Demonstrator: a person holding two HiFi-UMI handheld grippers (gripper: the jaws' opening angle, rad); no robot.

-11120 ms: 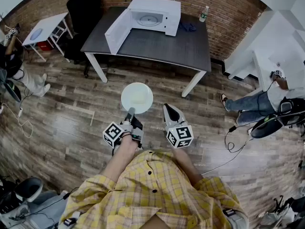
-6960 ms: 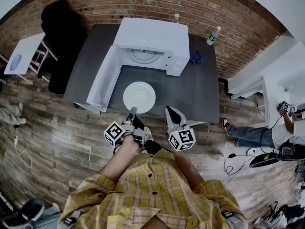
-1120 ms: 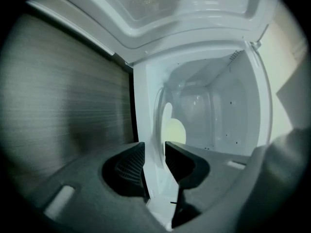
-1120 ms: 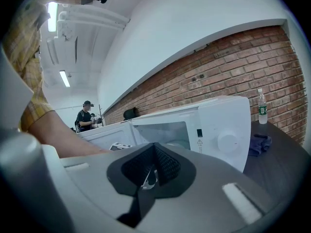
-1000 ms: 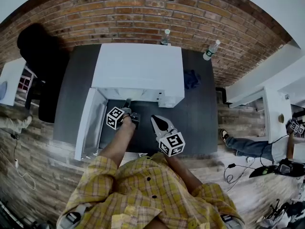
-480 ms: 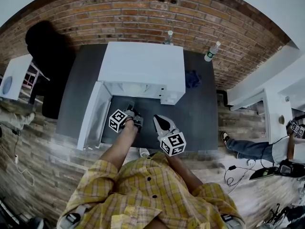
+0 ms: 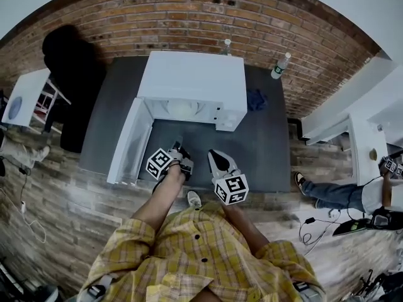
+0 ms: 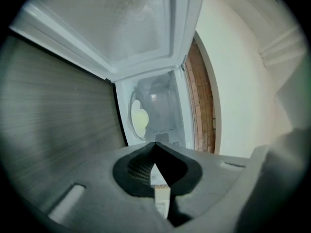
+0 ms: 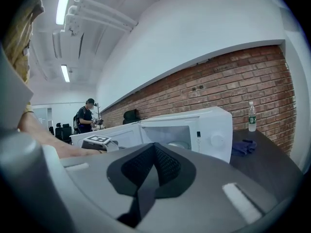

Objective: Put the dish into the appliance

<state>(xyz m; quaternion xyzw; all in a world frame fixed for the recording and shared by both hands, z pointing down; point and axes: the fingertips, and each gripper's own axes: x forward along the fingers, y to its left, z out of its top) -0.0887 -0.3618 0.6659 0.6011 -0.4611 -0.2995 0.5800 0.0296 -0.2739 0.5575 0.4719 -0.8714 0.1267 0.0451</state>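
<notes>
The white microwave [image 7: 192,83] stands on the dark table [image 7: 264,150] with its door [image 7: 129,142] swung open to the left. The pale dish [image 7: 182,110] lies inside the cavity; the left gripper view also looks in at the dish [image 8: 138,119]. My left gripper [image 7: 179,147] hovers over the table in front of the opening, shut and empty, well clear of the dish. My right gripper [image 7: 216,156] hangs beside it to the right, also shut with nothing held. In the right gripper view the microwave [image 9: 209,130] is ahead with the left gripper's marker cube [image 9: 97,141] at the left.
Two water bottles [image 7: 227,44] [image 7: 280,65] stand at the table's back edge and a blue cloth [image 7: 255,99] lies right of the microwave. A black chair [image 7: 69,61] and a small white table [image 7: 25,96] are at the left. A person [image 7: 371,190] sits at the right.
The dish, earlier carried in my left gripper, now rests inside the microwave. Over the last second the left gripper has drawn back out of the cavity toward me; the right gripper shifted slightly too.
</notes>
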